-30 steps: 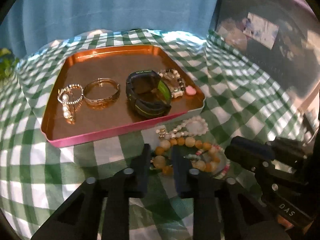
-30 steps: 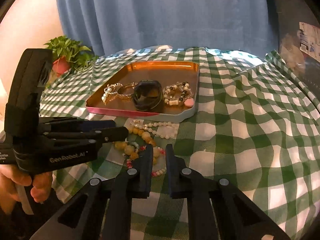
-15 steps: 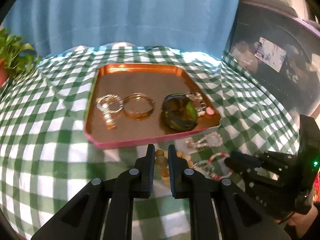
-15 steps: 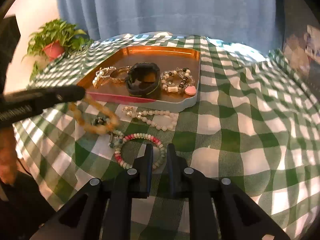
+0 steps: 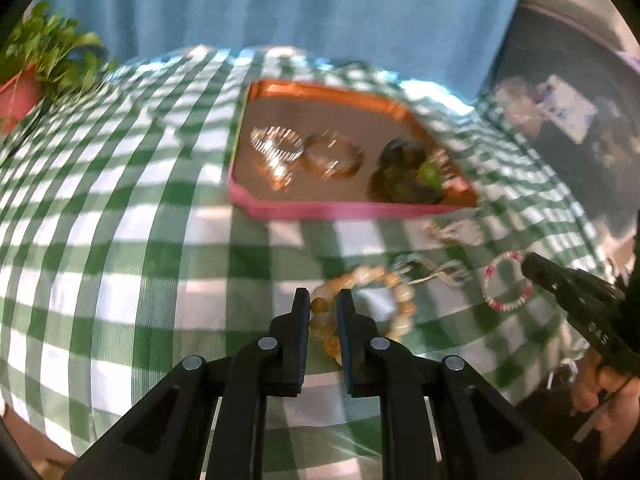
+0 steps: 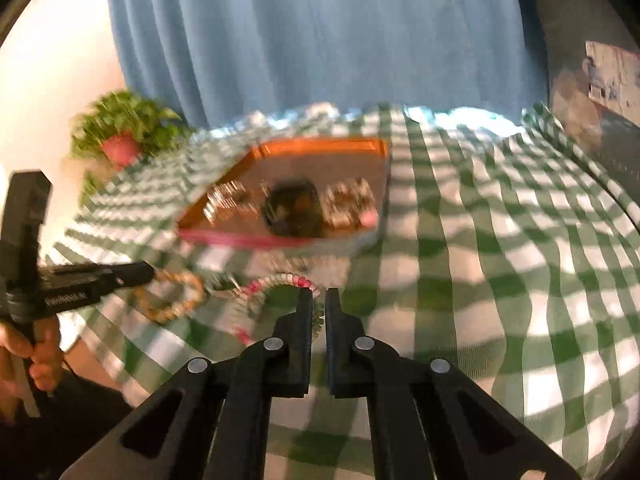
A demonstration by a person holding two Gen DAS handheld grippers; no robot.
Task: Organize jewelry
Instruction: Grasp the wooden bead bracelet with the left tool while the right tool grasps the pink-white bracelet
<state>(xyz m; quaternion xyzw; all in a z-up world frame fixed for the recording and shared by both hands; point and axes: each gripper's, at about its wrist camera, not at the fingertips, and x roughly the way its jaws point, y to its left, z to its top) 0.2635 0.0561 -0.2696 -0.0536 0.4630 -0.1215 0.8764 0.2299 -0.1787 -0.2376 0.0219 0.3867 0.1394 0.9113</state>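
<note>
My left gripper [image 5: 323, 300] is shut on an amber bead bracelet [image 5: 394, 284] and holds it above the green checked cloth; it also shows in the right wrist view [image 6: 176, 296]. A small silver piece [image 5: 436, 274] trails from the bracelet. My right gripper [image 6: 319, 300] is shut and empty, just over a red and white bead bracelet [image 6: 276, 282], also in the left wrist view [image 5: 506, 280]. The copper tray [image 5: 280, 92] with a pink rim holds silver and gold bangles [image 5: 276, 146] and a dark bracelet [image 5: 404, 176]. Both views are blurred.
A pale bead bracelet [image 5: 452, 232] lies on the cloth just in front of the tray. A potted plant [image 6: 124, 136] stands at the far left of the table. A blue curtain [image 6: 320, 40] hangs behind.
My left gripper has swung left with the amber bracelet in it, so the tray now sits to its right. My right gripper has moved closer to the red and white bracelet.
</note>
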